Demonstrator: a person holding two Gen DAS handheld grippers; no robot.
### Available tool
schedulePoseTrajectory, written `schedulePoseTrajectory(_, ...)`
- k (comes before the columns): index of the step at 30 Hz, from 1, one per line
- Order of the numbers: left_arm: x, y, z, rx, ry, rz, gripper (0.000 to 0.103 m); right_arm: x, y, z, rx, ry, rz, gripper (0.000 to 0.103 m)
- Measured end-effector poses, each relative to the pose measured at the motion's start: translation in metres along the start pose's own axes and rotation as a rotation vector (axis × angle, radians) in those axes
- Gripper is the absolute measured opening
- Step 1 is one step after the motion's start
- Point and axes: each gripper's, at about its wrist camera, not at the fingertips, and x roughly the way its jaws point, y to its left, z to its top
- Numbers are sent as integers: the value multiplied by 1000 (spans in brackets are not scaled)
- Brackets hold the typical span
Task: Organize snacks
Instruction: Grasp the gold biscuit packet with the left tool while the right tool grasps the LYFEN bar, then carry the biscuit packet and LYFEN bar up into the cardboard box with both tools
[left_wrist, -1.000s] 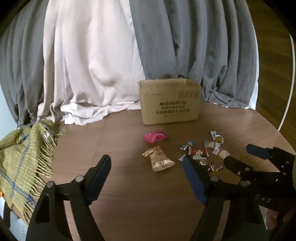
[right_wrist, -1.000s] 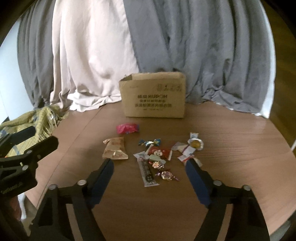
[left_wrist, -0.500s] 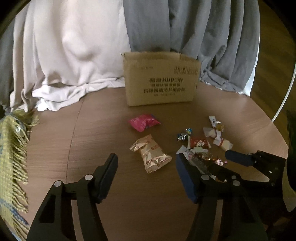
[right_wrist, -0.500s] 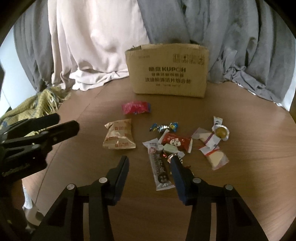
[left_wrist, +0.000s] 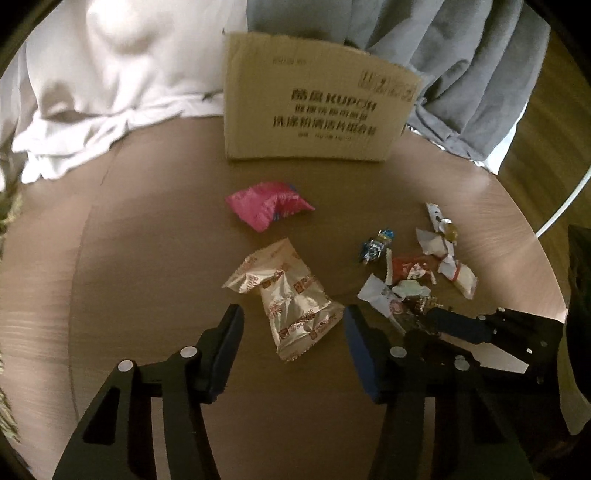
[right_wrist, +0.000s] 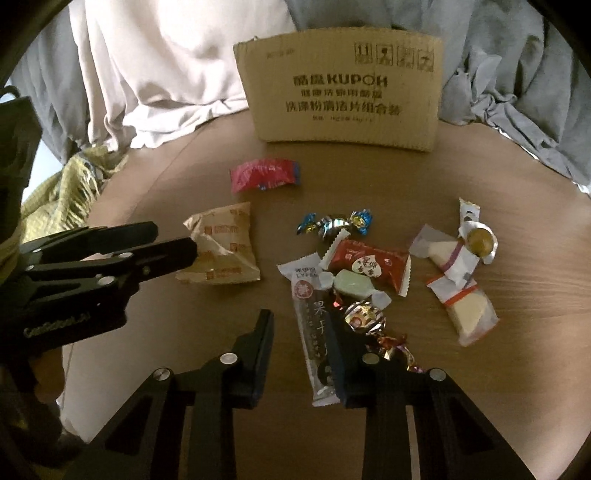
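Now both tools close in over the snacks. The left tool (left_wrist: 293, 321), jaws narrowing but still apart, straddles the tan packet (left_wrist: 286, 295) at centre frame; lower it squarely before pinching. The right tool (right_wrist: 301, 332), jaws narrowing with nothing gripped, has the long bar (right_wrist: 312, 332) at its right finger. The box (right_wrist: 343, 92) waits at top centre of the tabletop (right_wrist: 166, 332).

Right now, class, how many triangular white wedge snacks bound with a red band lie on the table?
2. The upper wedge lies beside the gold-topped sweet; the lower wedge sits nearer the camera, at the cluster's right edge. Others could be hidden underneath.
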Motion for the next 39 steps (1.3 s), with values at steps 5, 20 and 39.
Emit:
schedulePoseTrajectory(5,17,1,4,-25,16,-5,54,10,-5,2,5,25,14,30)
schedulePoseTrajectory(20,45,5,13,-67,63,-23,44,28,-9,11,-14,48,27,27)
schedulePoseTrajectory(39,0,-4,10,-37,-41,12,41,1,-6,18,2,-32,64,21)
